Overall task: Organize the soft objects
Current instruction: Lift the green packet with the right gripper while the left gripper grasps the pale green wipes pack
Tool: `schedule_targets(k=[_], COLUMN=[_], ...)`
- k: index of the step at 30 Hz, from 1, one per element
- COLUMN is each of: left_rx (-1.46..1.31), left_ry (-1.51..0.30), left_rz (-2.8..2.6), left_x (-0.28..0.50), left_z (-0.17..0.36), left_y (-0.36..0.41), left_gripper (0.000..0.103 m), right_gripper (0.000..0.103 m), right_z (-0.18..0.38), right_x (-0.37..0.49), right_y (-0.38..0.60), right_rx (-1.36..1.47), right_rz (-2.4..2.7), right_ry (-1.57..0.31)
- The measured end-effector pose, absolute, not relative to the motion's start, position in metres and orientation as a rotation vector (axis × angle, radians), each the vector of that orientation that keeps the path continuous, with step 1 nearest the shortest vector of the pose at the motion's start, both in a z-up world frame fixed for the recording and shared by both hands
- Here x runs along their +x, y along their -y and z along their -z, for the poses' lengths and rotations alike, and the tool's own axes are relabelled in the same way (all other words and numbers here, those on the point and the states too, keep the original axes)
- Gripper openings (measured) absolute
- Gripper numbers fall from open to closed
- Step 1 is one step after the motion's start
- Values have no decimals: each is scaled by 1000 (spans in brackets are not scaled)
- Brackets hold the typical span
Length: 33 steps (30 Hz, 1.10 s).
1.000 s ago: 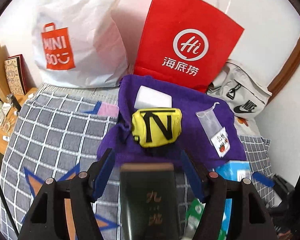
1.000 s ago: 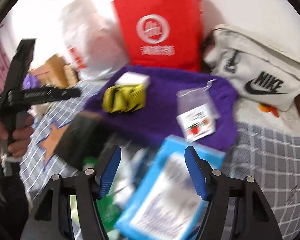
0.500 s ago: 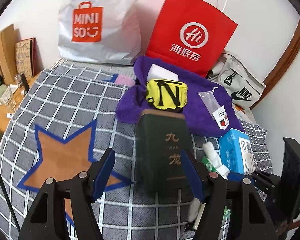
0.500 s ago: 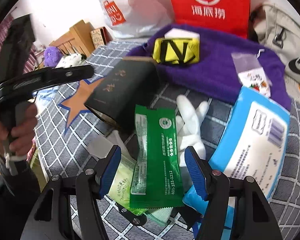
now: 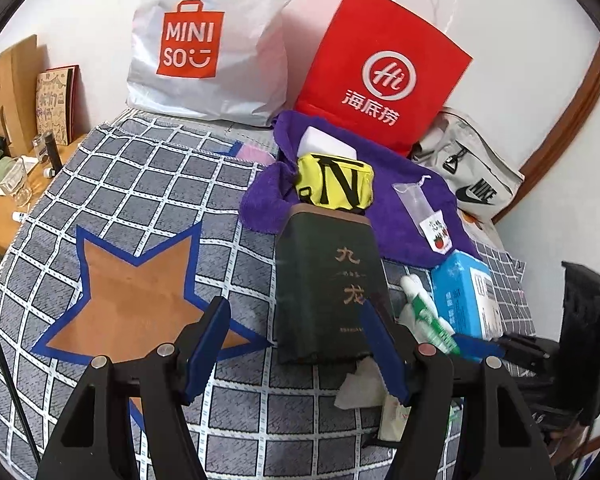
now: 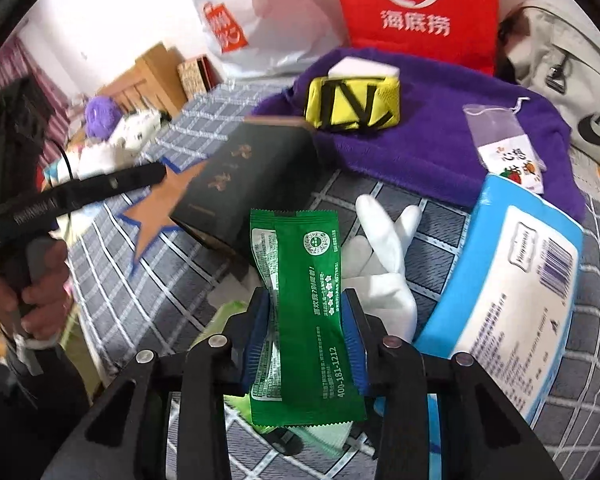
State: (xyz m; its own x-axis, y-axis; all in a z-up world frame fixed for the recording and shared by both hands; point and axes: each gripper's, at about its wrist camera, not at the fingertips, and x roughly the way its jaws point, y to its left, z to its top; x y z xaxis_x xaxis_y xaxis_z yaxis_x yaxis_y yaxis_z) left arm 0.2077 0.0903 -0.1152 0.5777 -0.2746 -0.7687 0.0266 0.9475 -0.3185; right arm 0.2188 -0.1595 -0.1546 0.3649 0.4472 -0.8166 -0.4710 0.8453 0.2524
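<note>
My right gripper (image 6: pixel 305 300) hangs over the grid-patterned bed cover (image 6: pixel 148 280) and its jaws are closing. A green snack packet (image 6: pixel 300 248) stands between them, and both blue pads touch its edges. A white glove (image 6: pixel 384 264) lies just right of the packet, beside a blue tissue pack (image 6: pixel 512 280). My left gripper (image 5: pixel 294 312) is open with nothing in it, low over the cover beside the orange star (image 5: pixel 132 292). A dark green box (image 5: pixel 328 280) lies just ahead of its right finger. Behind it, a purple towel (image 5: pixel 412 220) carries a yellow pouch (image 5: pixel 334 184).
A white Miniso bag (image 5: pixel 208 44), a red paper bag (image 5: pixel 384 72) and a grey Nike bag (image 5: pixel 472 168) line the wall. A clear drawstring pouch (image 5: pixel 420 208) lies on the towel. A wooden shelf with a glass (image 5: pixel 16 188) stands left of the bed. A hand (image 6: pixel 36 284) holds the left gripper.
The left gripper drew back from the dark box, still open. The right gripper dropped over the green packet and its jaws narrowed onto the packet's edges.
</note>
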Motion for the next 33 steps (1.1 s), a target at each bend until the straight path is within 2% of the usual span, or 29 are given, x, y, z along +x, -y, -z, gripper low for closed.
schedule_targets(k=[11, 17, 26, 33], left_rx=[-265, -203, -28, 87], left_ry=[-1015, -1026, -1040, -1060], left_rz=[273, 342, 380, 309], left_x=[173, 154, 143, 144], left_z=[133, 140, 146, 165], left_y=[-57, -21, 35, 57], left_gripper=[68, 85, 87, 87], right_gripper=[36, 36, 36, 36], right_z=[140, 146, 160, 189], right_x=[172, 139, 99, 98], right_y=[195, 216, 249, 261], right_rx=[31, 33, 4, -28], right_rz=[-510, -458, -364, -291], right_ry=[-921, -892, -886, -935])
